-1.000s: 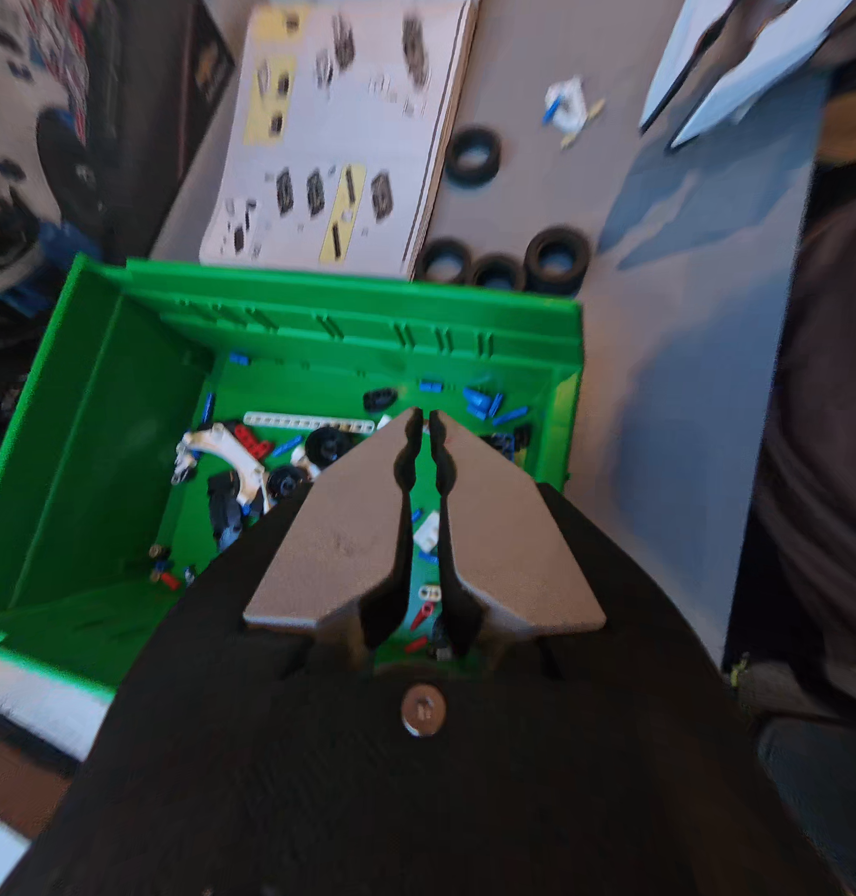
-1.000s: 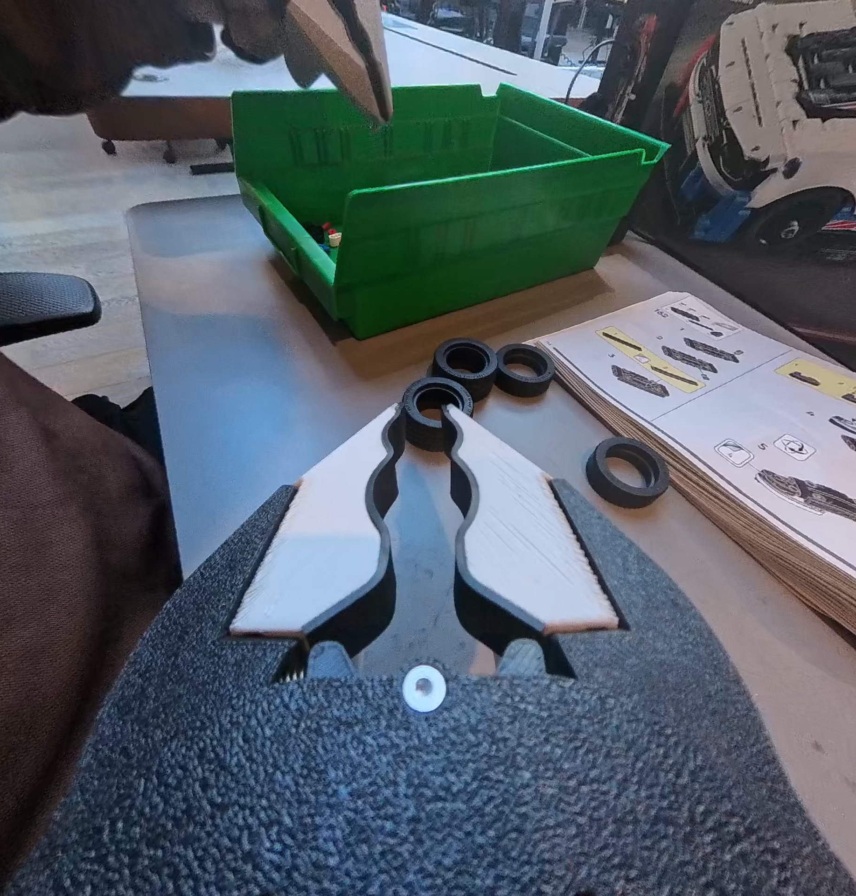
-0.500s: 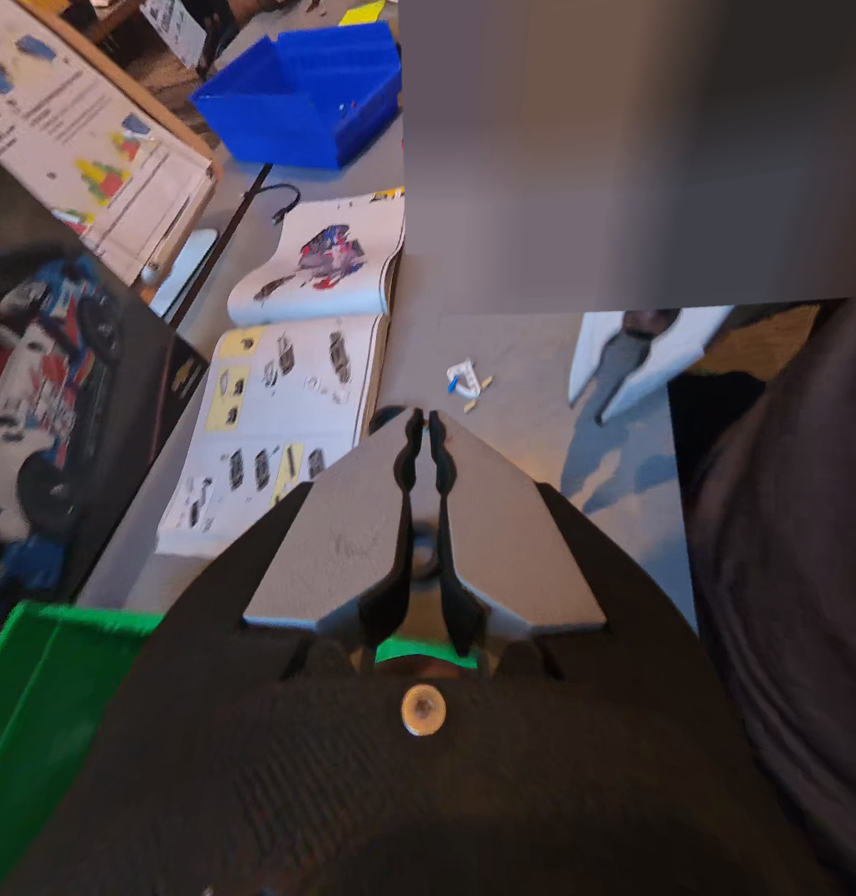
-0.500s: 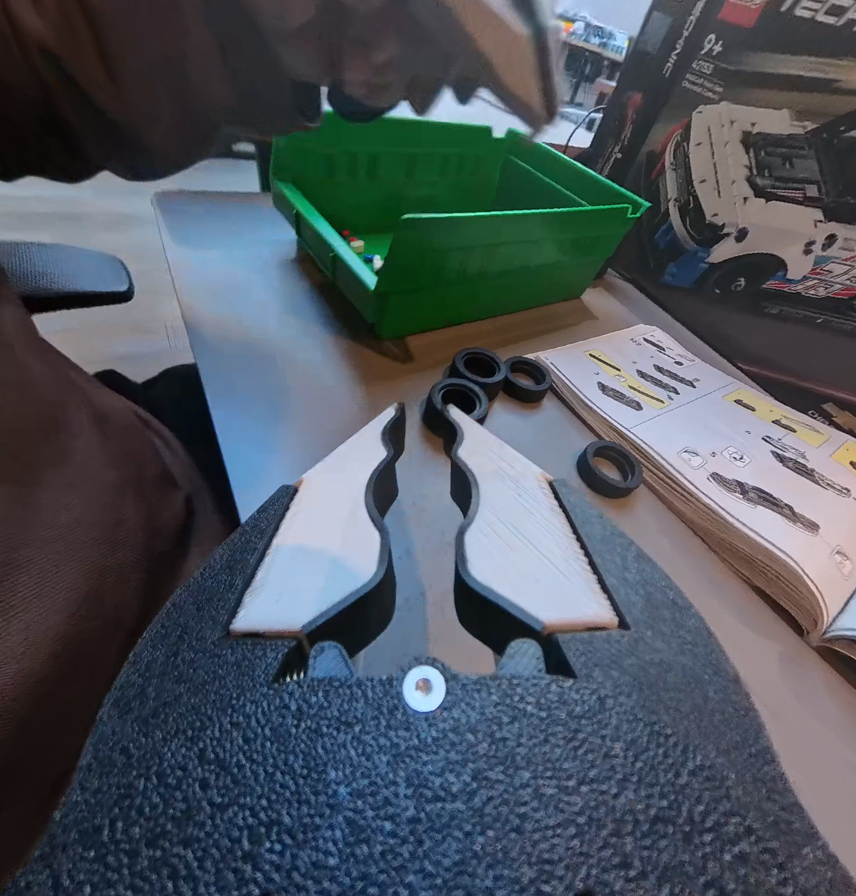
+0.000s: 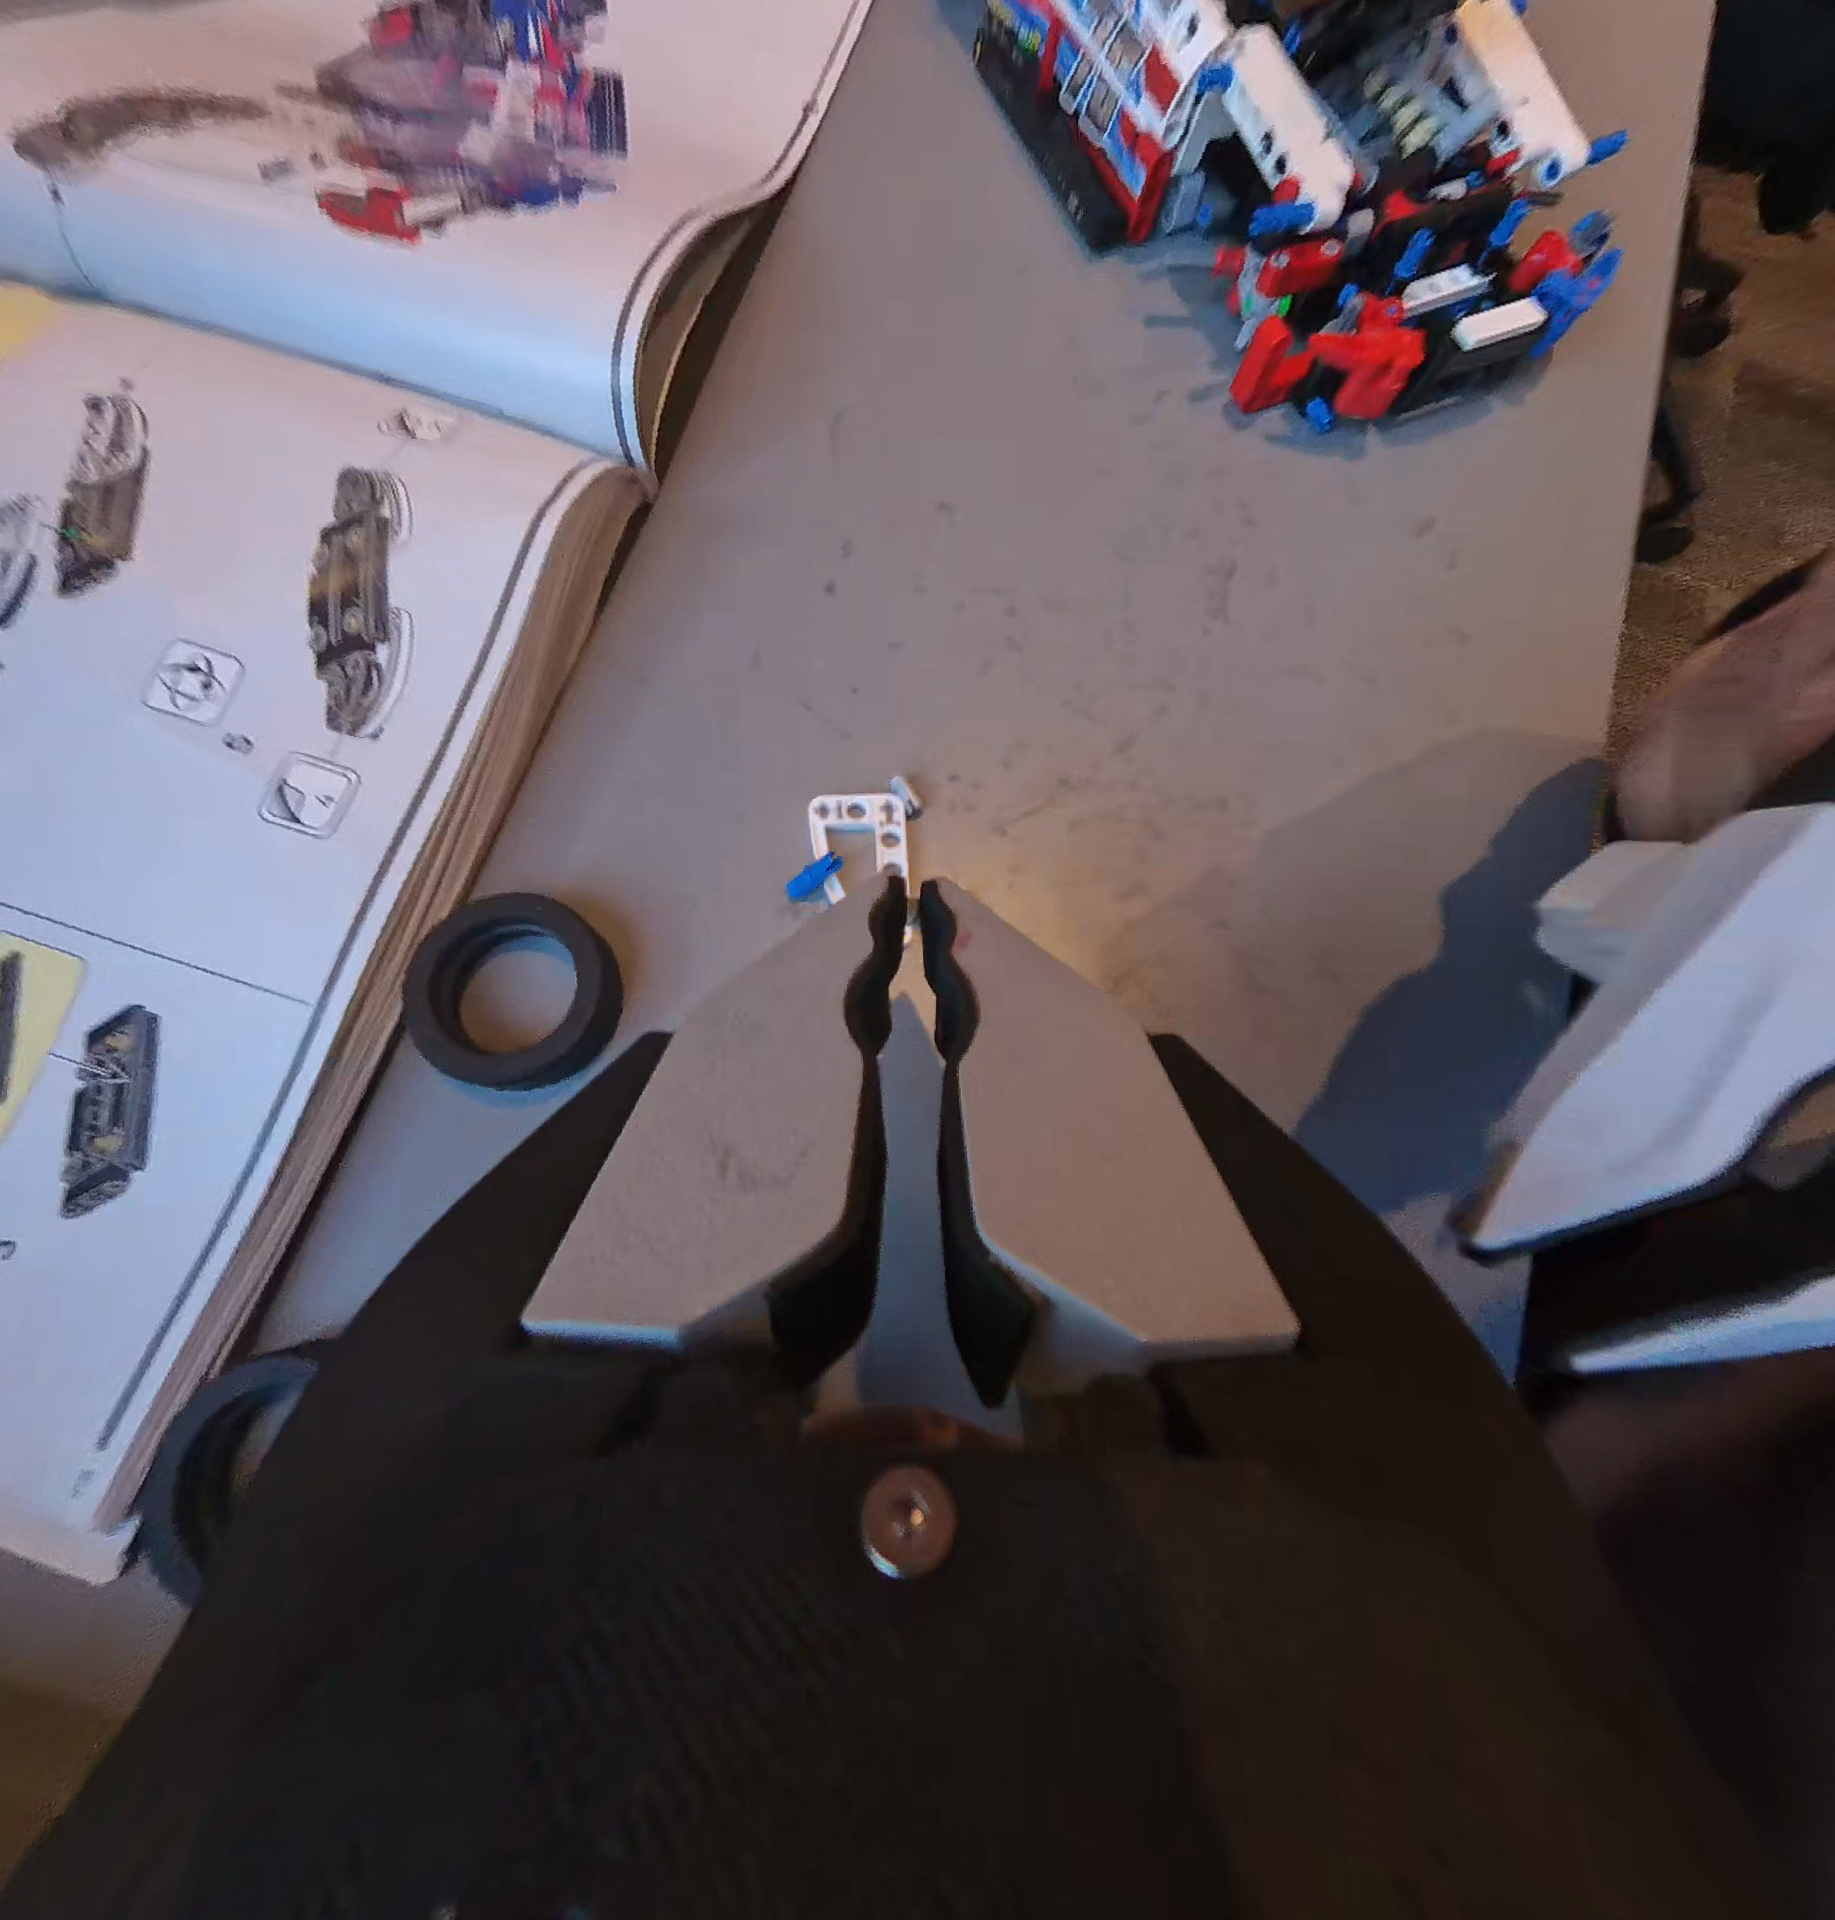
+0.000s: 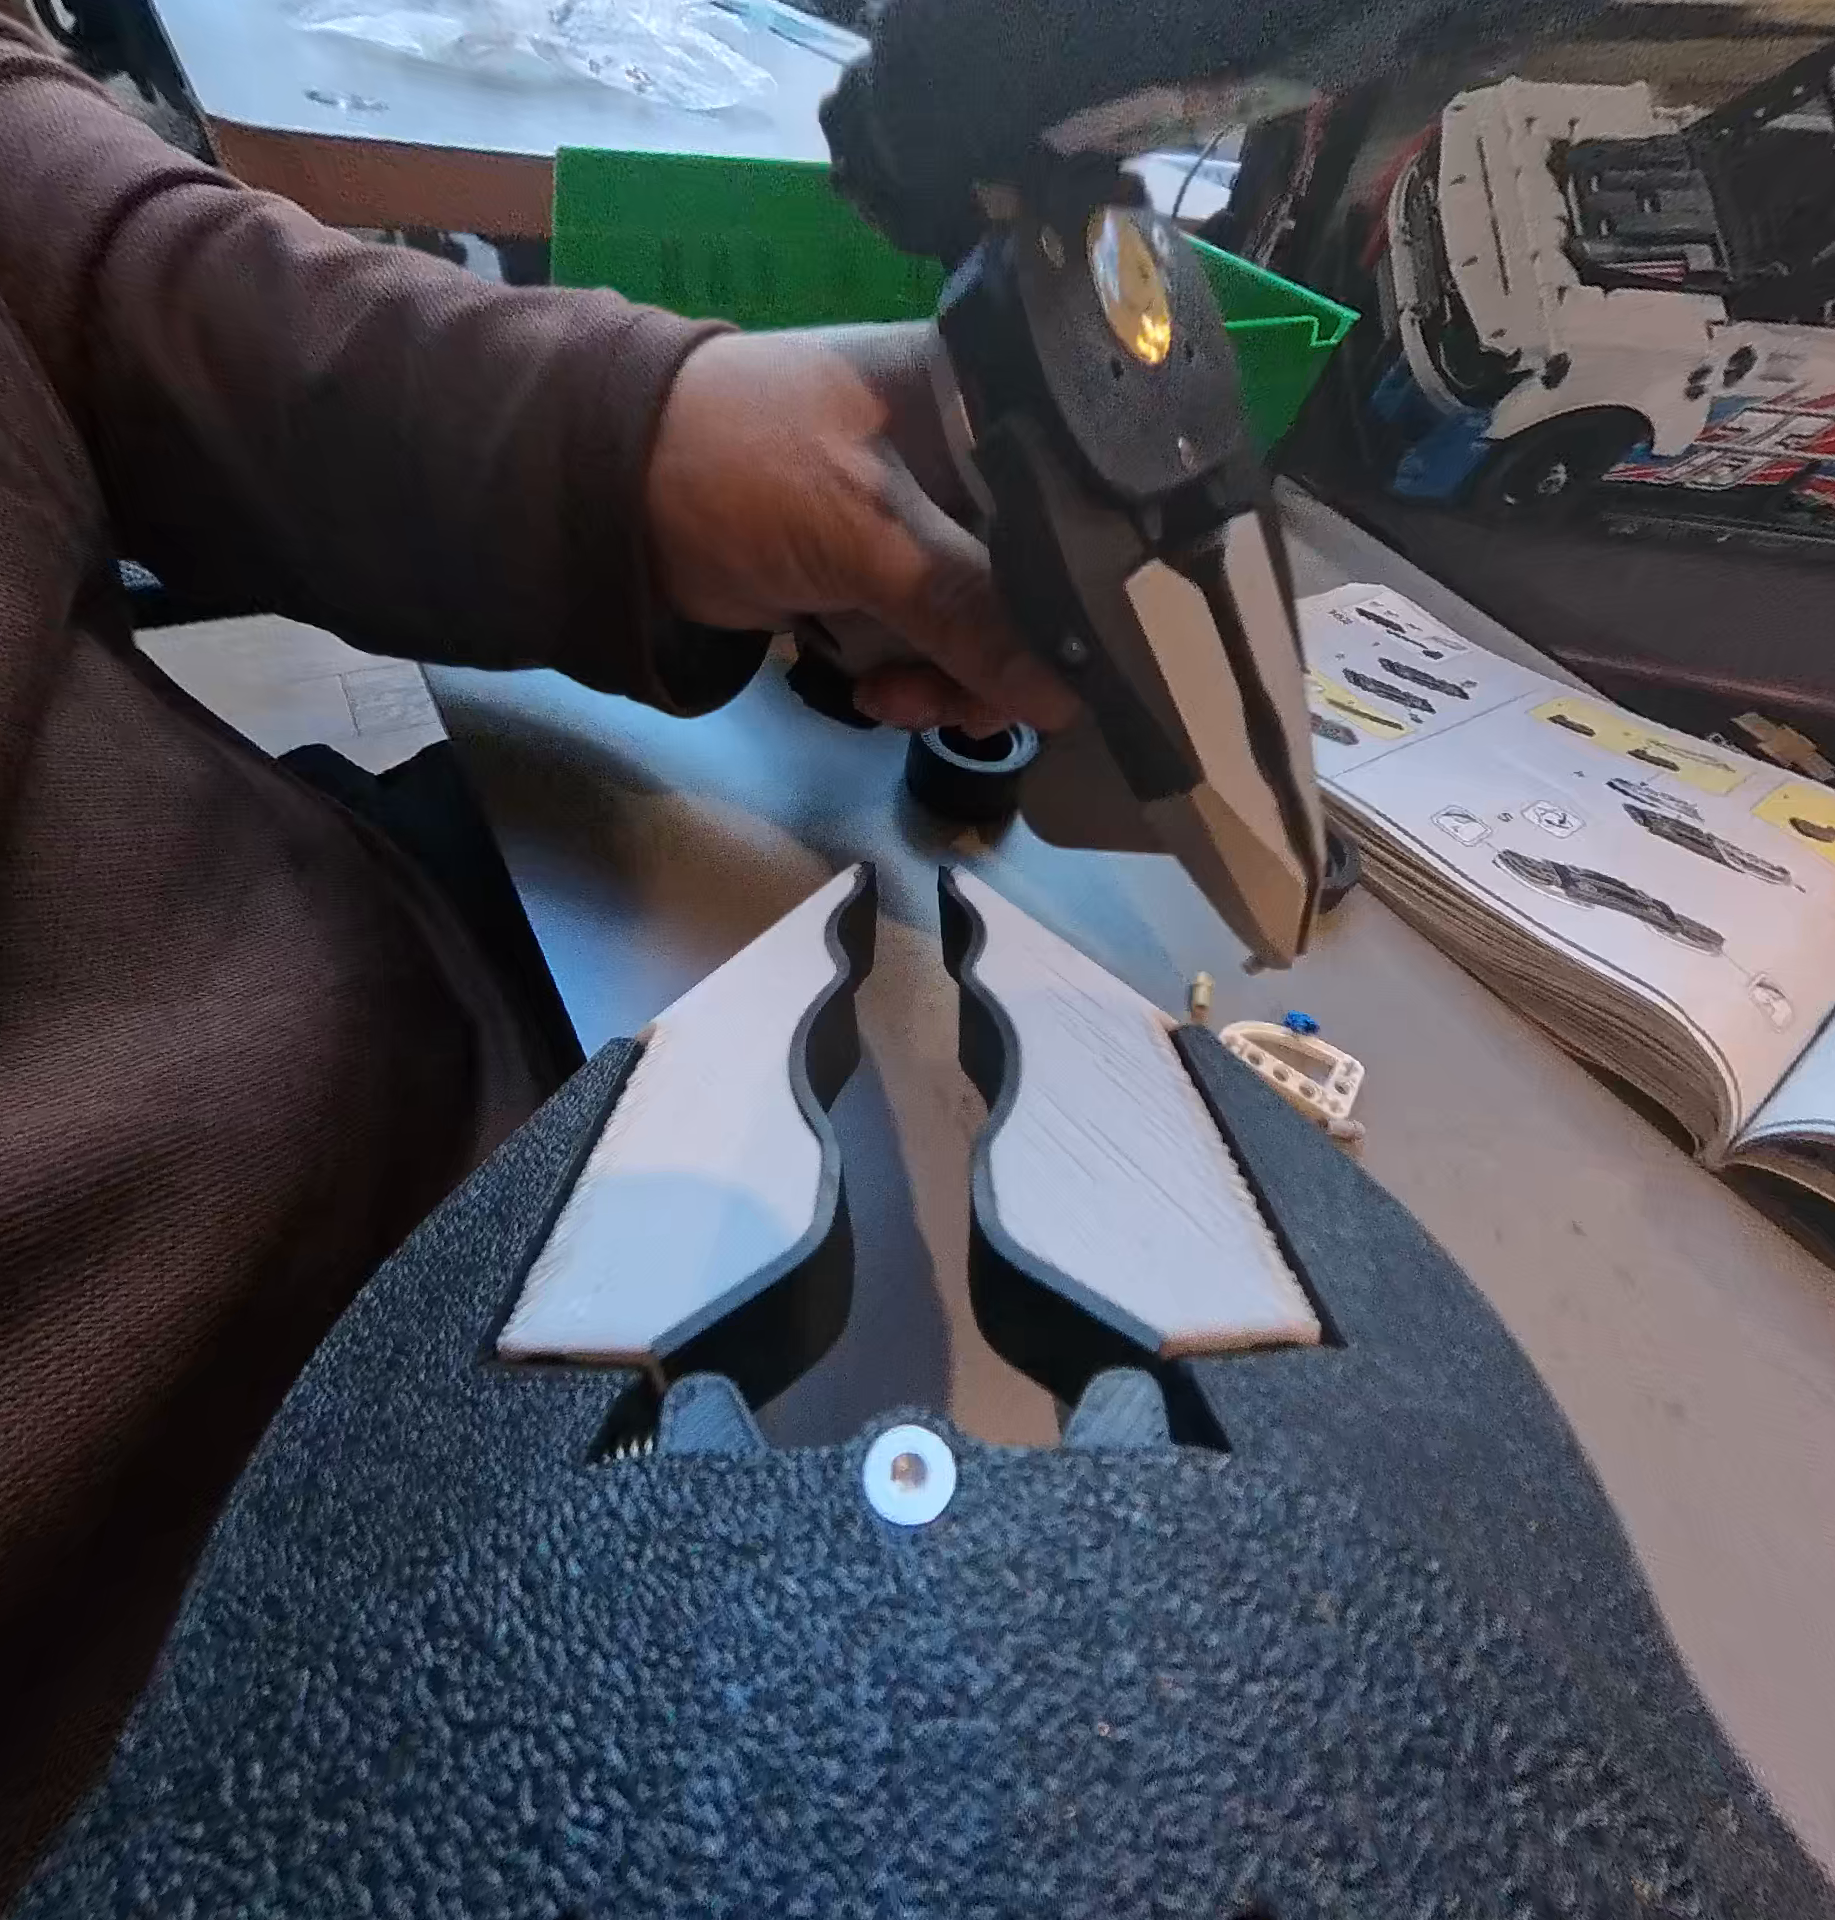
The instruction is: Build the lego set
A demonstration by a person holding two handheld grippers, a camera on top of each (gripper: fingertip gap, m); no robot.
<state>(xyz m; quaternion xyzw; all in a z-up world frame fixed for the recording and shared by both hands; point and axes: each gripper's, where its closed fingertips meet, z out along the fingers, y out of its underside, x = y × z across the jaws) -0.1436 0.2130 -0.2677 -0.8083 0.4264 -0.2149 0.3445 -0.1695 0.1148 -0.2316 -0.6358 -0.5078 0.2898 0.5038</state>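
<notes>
Two grippers in play, and the left gripper (image 5: 908, 891) has swung right away from the green bin (image 6: 747, 244) it hung over a second ago and now points down at the table (image 5: 1100, 582), jaws drawn to a thin slit with nothing visibly pinched between them, tips just above a small white frame piece (image 5: 859, 831) with a blue pin (image 5: 814, 879) at its corner. From the right wrist view that same left gripper (image 6: 1271, 951) hovers tip-down near the loose bits, a hand (image 6: 830, 520) wrapped round its handle. The right gripper (image 6: 905, 883) waits low at the near edge, jaws a little apart and empty. One black tyre (image 5: 513, 989) lies beside the open instruction book (image 5: 217, 727) along the left edge; another tyre (image 6: 970, 769) sits farther back towards the bin. A part-built red, white and blue model (image 5: 1360, 208) stands at the far right corner. My read: the bin trip is over, and the next job is working on that white frame, probably picking it up.
</notes>
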